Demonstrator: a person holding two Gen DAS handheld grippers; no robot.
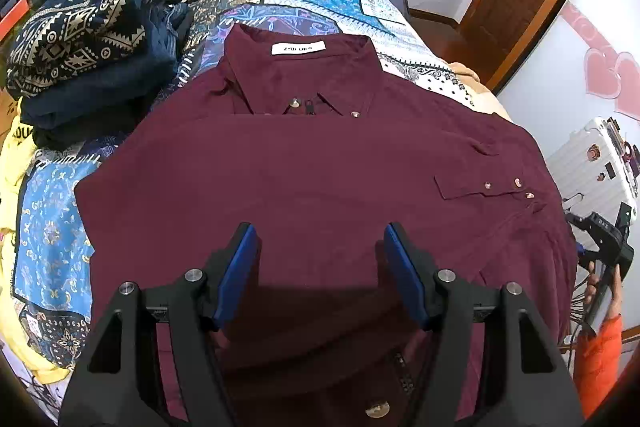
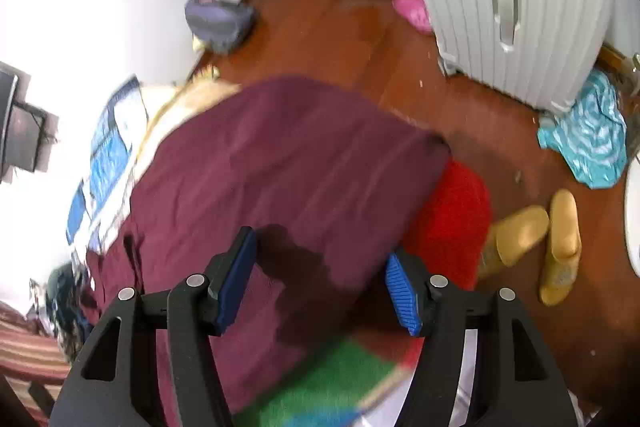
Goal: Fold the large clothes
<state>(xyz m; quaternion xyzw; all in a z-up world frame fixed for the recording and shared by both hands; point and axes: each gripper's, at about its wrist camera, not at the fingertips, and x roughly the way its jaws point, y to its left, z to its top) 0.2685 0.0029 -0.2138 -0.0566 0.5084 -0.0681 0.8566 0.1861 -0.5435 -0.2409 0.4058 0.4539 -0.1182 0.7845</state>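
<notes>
**Left claw central over the shirt, right at its edge**

Left gripper (image 1: pixel 318 247): spread wide, empty, above dark maroon button-up cotton shirt (image 1: pixel 312 167), collar pointing away across patchwork blue quilt (image 1: pixel 52 247). Right gripper (image 2: pixel 320 267): likewise agape, near the shirt's floor-side edge

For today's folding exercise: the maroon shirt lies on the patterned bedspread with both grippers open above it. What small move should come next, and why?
Probably lower the left gripper and close it on the maroon shirt near its lower edge. Both sides already look folded in, the cuff lies across the body, and neither the left nor the right gripper holds cloth, so a bottom-to-collar fold seems due.
</notes>
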